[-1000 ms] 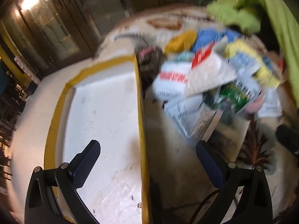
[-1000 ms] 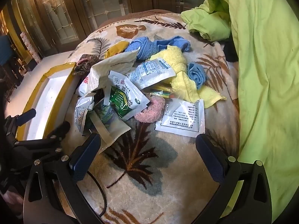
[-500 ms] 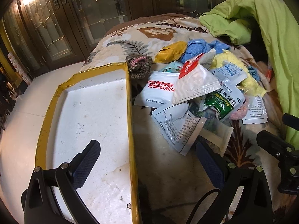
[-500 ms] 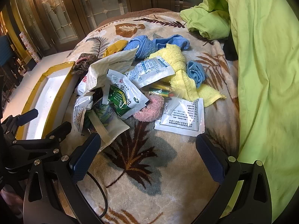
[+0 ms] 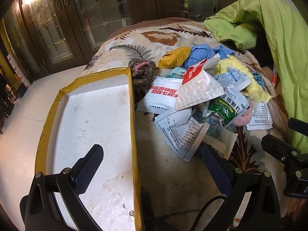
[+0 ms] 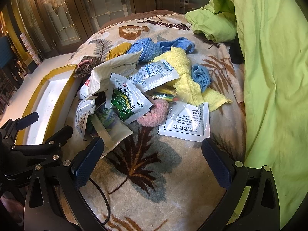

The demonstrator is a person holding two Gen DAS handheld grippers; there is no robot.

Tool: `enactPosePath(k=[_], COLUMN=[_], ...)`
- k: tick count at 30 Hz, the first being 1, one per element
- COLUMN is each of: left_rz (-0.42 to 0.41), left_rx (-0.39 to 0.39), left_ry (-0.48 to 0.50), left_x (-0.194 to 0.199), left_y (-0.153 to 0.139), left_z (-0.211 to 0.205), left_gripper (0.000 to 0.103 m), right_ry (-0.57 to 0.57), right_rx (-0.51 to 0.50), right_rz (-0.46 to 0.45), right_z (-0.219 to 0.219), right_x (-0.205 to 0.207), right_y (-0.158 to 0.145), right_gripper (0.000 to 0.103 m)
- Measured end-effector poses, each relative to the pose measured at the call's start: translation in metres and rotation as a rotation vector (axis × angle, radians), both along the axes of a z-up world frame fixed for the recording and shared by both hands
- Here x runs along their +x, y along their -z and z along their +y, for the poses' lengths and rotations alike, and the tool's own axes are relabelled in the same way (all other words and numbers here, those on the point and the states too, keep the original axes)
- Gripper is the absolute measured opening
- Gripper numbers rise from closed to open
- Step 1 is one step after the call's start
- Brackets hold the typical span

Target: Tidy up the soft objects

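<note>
Each hand-held gripper, left [image 5: 152, 170] and right [image 6: 152, 164], is a matte black angular frame with triangular cut-outs and round silver screws. The fingers [image 6: 86, 164] wear dark blue, finely dimpled pads. A thin black cable [image 6: 104, 198] loops beneath the right one.

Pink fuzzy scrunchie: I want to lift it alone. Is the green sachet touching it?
Touching. The right wrist view shows the green sachet lying with its corner over the pink fuzzy scrunchie, no gap between.
</note>
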State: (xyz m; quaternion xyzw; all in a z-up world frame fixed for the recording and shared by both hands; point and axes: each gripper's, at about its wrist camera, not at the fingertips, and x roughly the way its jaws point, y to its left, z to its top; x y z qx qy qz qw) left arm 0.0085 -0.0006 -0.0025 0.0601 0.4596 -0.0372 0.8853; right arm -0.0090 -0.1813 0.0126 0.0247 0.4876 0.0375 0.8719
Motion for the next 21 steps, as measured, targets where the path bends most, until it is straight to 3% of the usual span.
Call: enactPosePath(k=[13, 18, 21], left_rz=[-0.017, -0.05, -0.059], left_rx=[-0.02, -0.141, -0.124], left_ry=[-0.003, 0.018, 0.009], left_x=[0.003, 0.017, 0.033], left_y=[-0.006, -0.032, -0.044], left_z=[0.005, 0.021, 0.026], left_gripper=[0.102, 0.102, 0.102], right_ry=[0.0, 0.004, 0.027], right_rx=[-0.013, -0.026, 0.01], right_rz=[-0.016, -0.091, -0.145], right_z=[0.0, -0.008, -0.02], right_x=[0.001, 0.012, 0.027], right_y=[-0.003, -0.036, -0.061], right_gripper=[0.102, 0.102, 0.102])
